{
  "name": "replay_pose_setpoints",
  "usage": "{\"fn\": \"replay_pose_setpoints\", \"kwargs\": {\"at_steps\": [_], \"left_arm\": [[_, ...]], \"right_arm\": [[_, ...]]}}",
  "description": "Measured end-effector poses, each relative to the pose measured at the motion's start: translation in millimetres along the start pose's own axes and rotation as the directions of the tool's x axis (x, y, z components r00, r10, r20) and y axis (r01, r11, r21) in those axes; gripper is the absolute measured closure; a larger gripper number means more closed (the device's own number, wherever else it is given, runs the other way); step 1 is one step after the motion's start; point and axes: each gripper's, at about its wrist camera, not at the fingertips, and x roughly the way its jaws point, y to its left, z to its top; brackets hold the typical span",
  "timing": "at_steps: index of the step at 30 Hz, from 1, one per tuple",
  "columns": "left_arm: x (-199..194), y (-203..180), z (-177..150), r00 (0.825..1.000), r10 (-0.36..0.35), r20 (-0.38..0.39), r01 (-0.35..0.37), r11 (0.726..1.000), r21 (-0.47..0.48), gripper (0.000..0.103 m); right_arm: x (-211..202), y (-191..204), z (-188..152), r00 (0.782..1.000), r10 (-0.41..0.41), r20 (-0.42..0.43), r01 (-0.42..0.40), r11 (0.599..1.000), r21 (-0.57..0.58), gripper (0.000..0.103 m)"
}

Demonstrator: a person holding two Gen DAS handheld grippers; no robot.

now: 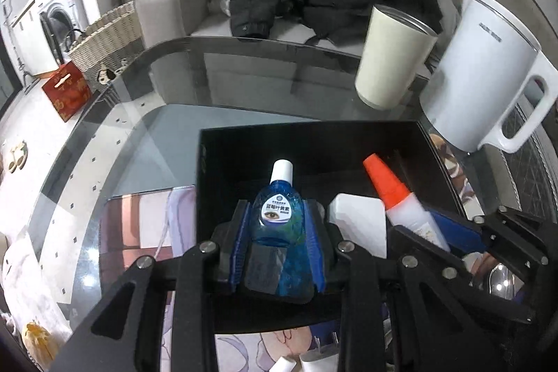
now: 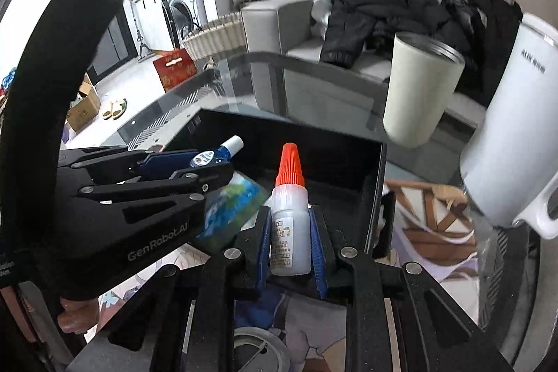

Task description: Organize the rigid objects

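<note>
Clamped in the left gripper [image 1: 277, 232], the eye-drop bottle [image 1: 275, 211] risked knocking the right gripper [image 2: 291, 232]'s pinched glue bottle [image 2: 289, 218] over the black box [image 1: 314, 142].

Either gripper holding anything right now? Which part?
Left gripper: small blue eye-drop bottle with white cap, pinched across its body. Right gripper: white glue bottle with orange cone cap, pinched across its lower body.
</note>
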Motion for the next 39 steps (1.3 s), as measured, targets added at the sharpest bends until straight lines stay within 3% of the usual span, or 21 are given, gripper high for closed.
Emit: {"fn": "replay_pose_setpoints", "kwargs": {"at_steps": [8, 12, 21, 26, 29, 34, 37, 38, 39], "left_arm": [[-2, -3, -4, 1.000, 0.007, 0.025, -0.008, 1.000, 0.028, 0.071], [-8, -1, -3, 0.999, 0.015, 0.051, -0.016, 1.000, 0.018, 0.058], [-18, 1, -4, 0.997, 0.005, 0.080, -0.005, 1.000, 0.004, 0.057], [-35, 5, -8, 0.990, -0.027, 0.135, 0.031, 0.999, -0.028, 0.057], [-55, 7, -11, 0.976, -0.038, 0.213, 0.046, 0.998, -0.037, 0.057], [-97, 8, -20, 0.931, -0.035, 0.362, 0.056, 0.997, -0.046, 0.057], [-127, 9, -28, 0.888, -0.030, 0.458, 0.055, 0.998, -0.043, 0.056], [-136, 10, -31, 0.873, -0.030, 0.486, 0.058, 0.997, -0.042, 0.056], [-149, 11, -35, 0.848, -0.032, 0.529, 0.065, 0.997, -0.044, 0.056]], "right_arm": [[2, -3, -1, 1.000, -0.018, -0.014, 0.018, 1.000, 0.010, 0.079], [1, -6, 1, 1.000, -0.023, -0.020, 0.023, 0.999, 0.022, 0.078], [-6, -5, 0, 1.000, -0.019, -0.005, 0.019, 0.999, 0.028, 0.075], [-23, -6, -1, 0.997, -0.018, 0.068, 0.017, 1.000, 0.019, 0.075], [-40, -5, -1, 0.990, -0.015, 0.139, 0.013, 1.000, 0.014, 0.075], [-75, 2, -3, 0.961, -0.016, 0.275, 0.013, 1.000, 0.011, 0.074], [-104, 8, -7, 0.921, -0.025, 0.389, 0.026, 1.000, 0.000, 0.065], [-118, 12, -10, 0.897, -0.031, 0.442, 0.038, 0.999, -0.008, 0.064], [-126, 13, -11, 0.883, -0.031, 0.468, 0.042, 0.999, -0.013, 0.064]]}}
